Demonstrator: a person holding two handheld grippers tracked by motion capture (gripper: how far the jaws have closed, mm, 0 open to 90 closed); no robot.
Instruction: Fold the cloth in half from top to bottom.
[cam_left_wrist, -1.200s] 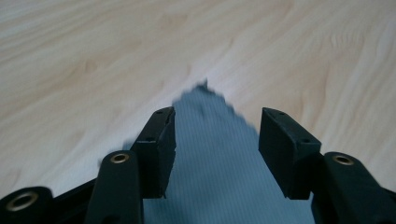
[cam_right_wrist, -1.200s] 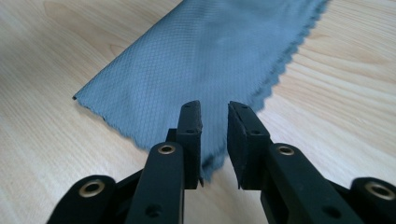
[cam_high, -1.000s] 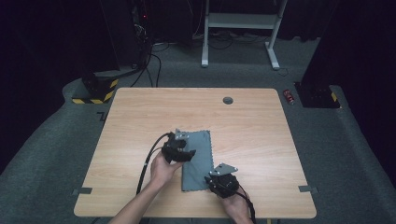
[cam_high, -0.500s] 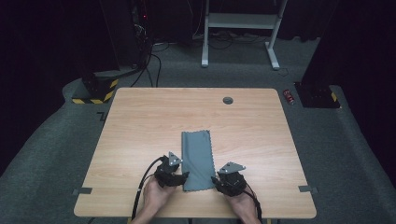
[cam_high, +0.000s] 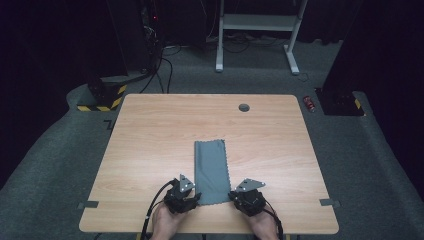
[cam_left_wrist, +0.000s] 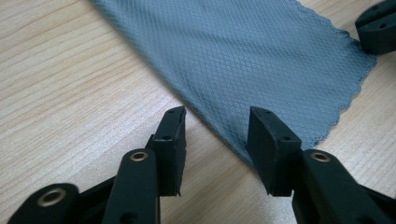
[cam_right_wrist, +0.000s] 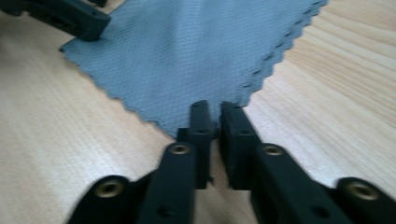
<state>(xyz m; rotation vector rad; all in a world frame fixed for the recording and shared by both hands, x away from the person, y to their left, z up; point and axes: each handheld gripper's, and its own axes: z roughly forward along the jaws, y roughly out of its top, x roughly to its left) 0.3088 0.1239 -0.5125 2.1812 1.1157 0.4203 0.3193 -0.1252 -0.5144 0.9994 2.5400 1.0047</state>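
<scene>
A grey cloth (cam_high: 211, 170) lies as a narrow strip on the wooden table (cam_high: 150, 130), running away from me. My left gripper (cam_high: 195, 200) sits at its near left corner. In the left gripper view the jaws (cam_left_wrist: 217, 123) stand apart astride the cloth's (cam_left_wrist: 243, 51) edge; they have just been closing, and the pads do not press it. My right gripper (cam_high: 231, 196) is at the near right corner. In the right gripper view its jaws (cam_right_wrist: 215, 112) have just closed and pinch the scalloped corner of the cloth (cam_right_wrist: 187, 56).
A round cable hole (cam_high: 244, 107) sits near the table's far edge. Grey tape tabs (cam_high: 88, 204) (cam_high: 326, 202) mark the near corners. On the floor beyond are a red can (cam_high: 310, 103), a white desk frame (cam_high: 260, 22) and cables.
My left hand came back from the cloth's middle to its near left corner. The cloth, skewed and wider before, now lies as a straight narrow strip. The right gripper stayed by the near right corner.
</scene>
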